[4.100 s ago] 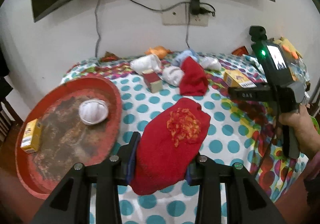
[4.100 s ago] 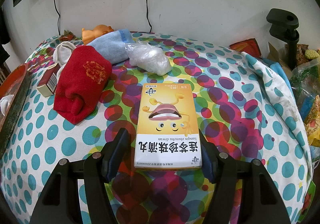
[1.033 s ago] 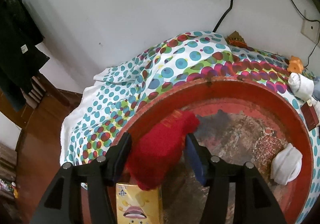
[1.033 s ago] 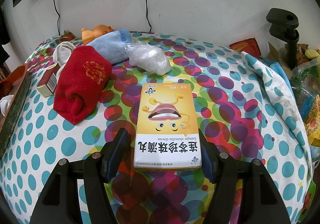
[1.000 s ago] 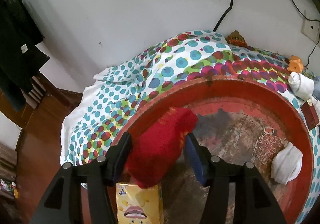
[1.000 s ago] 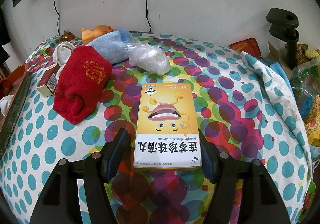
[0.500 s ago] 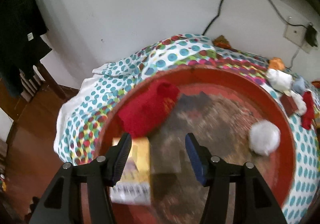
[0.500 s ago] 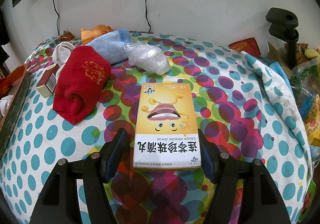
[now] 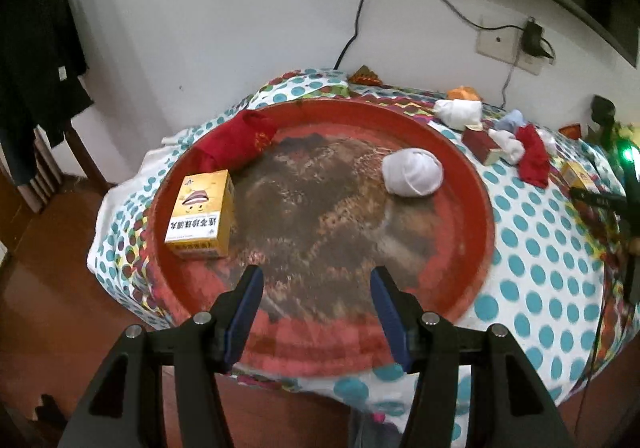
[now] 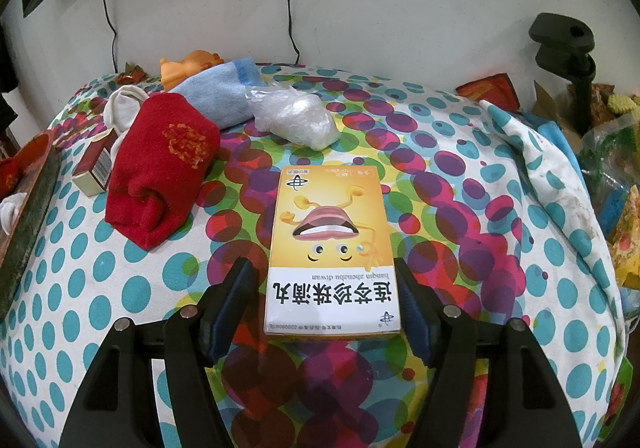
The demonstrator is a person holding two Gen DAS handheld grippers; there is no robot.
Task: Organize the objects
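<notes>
A round red tray (image 9: 472,176) holds a red sock (image 9: 236,138) at its far left rim, a yellow box (image 9: 200,214) on its left side and a balled white sock (image 9: 412,172) on its right. My left gripper (image 9: 316,288) hangs open and empty over the tray's near part. In the right wrist view a second yellow box (image 10: 332,248) lies flat on the dotted cloth between the fingers of my right gripper (image 10: 322,268). Its jaws are opening, and a gap shows between the left pad and the box.
Beyond the box lie another red sock (image 10: 160,168), a blue sock (image 10: 218,92), a clear plastic bag (image 10: 296,118), a dark red small box (image 10: 94,168), a white sock (image 10: 124,108) and an orange toy (image 10: 188,66). Cluttered bags (image 10: 612,168) crowd the right edge. Cables hang down the wall.
My left gripper let go of the red sock in the tray and drew back towards the near rim. The right gripper stayed over the box, its jaws a little wider.
</notes>
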